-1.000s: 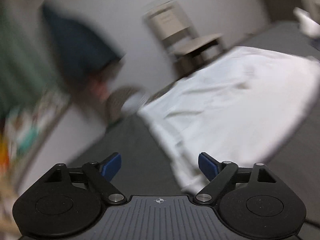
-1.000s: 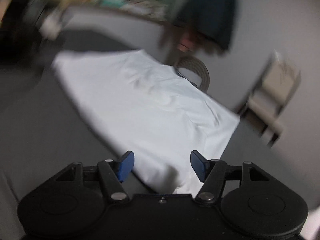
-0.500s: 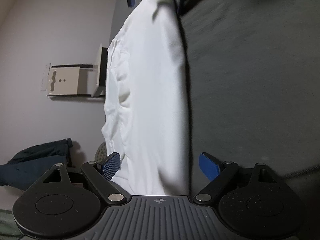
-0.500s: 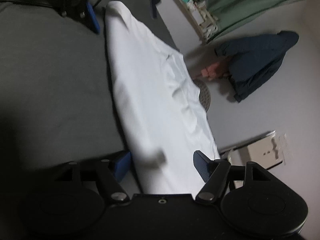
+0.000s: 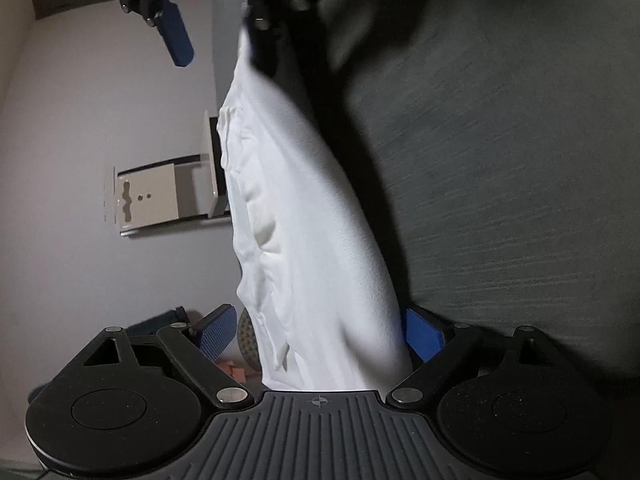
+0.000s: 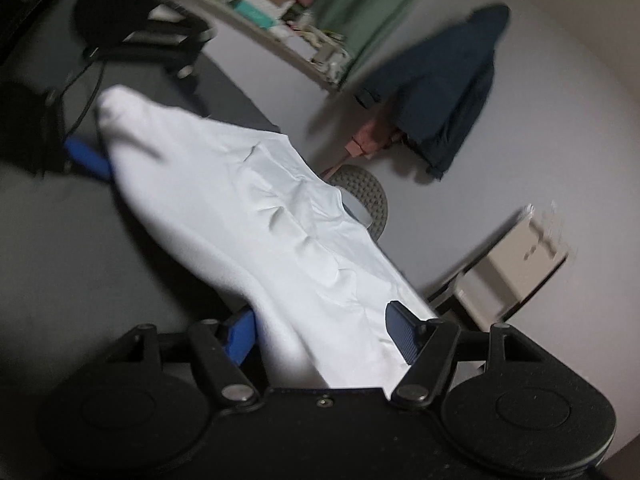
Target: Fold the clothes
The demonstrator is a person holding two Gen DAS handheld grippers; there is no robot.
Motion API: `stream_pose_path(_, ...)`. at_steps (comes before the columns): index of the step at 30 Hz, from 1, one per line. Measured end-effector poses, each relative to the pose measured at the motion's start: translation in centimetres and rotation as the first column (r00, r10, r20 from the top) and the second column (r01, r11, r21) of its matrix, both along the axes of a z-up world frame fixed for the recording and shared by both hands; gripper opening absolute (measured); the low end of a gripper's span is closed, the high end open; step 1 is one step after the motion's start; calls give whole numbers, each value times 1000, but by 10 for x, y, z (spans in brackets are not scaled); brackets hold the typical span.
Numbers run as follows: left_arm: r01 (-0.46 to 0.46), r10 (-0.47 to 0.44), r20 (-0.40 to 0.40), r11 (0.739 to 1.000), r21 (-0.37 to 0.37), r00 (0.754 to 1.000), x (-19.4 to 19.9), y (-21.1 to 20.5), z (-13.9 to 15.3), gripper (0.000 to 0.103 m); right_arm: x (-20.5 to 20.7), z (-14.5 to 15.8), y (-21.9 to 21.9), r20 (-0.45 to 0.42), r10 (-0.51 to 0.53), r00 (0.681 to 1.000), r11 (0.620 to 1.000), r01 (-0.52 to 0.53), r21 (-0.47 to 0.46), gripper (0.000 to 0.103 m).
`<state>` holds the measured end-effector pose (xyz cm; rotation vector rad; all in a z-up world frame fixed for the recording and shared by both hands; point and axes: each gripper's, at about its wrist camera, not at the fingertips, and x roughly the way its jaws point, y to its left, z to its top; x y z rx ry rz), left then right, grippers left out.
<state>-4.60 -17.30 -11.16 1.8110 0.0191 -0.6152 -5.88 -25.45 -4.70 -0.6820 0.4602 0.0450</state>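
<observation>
White cloth lying long on gray bed, one end between wide-apart jaws of left gripper, other end between wide-apart jaws of right gripper.

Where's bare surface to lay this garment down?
The dark grey surface beside the white garment is bare, along the side away from the wall. The wall side is crowded: a chair, a round stool and a hanging jacket. The garment spans the left gripper and right gripper.
</observation>
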Motion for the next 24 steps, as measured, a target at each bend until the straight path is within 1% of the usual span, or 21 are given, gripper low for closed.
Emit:
stream_pose_path(3,11,-12,9,999,33,1000,0,0,-3,90,-1,5,-10,-12,-19,1000,998,19,63,66)
stream_pose_path(5,-6,5,12,999,51,1000,4,4,-4,90,-2,6,-11,-16,-22,1000,997,23,73,67)
stream_pose_path(8,-38,37,25,998,44,999,11,8,-4,89,-5,4,-8,-36,-12,999,999,14,48,68)
stream_pose_path(10,-53,51,38,998,41,998,13,10,-6,84,-9,-3,-4,-66,5,998,1000,-5,-10,68)
stream_pose_path(11,-54,53,42,998,41,998,13,11,-7,84,-12,-7,-1,-82,14,997,998,-18,-55,68)
stream_pose_path(12,-59,57,46,998,38,997,12,11,-8,84,-16,-13,4,-100,26,995,992,-38,-120,69)
stream_pose_path(13,-66,64,48,997,32,997,11,12,-8,84,-20,-21,8,-117,39,992,978,-62,-200,69)
stream_pose_path(15,-84,82,58,996,24,995,14,13,-9,84,-32,-37,14,-160,56,985,929,-110,-353,69)
stream_pose_path(16,-95,94,70,995,21,993,18,14,-9,84,-35,-42,14,-177,57,983,910,-124,-396,70)
stream_pose_path(17,-108,106,82,994,19,991,21,15,-9,84,-38,-43,15,-167,61,984,901,-126,-414,70)
stream_pose_path(19,-122,121,84,992,14,989,24,15,-10,84,-35,-43,15,-190,32,981,886,-116,-448,71)
stream_pose_path(21,-108,105,85,994,28,991,23,14,-13,84,-28,-50,14,-193,-3,981,848,-100,-521,71)
stream_pose_path(23,-88,84,93,995,41,992,20,15,-16,84,-20,-51,14,-186,-1,983,851,-97,-517,71)
stream_pose_path(24,-82,77,100,996,43,992,20,14,-16,84,-15,-50,15,-184,-1,983,860,-93,-501,71)
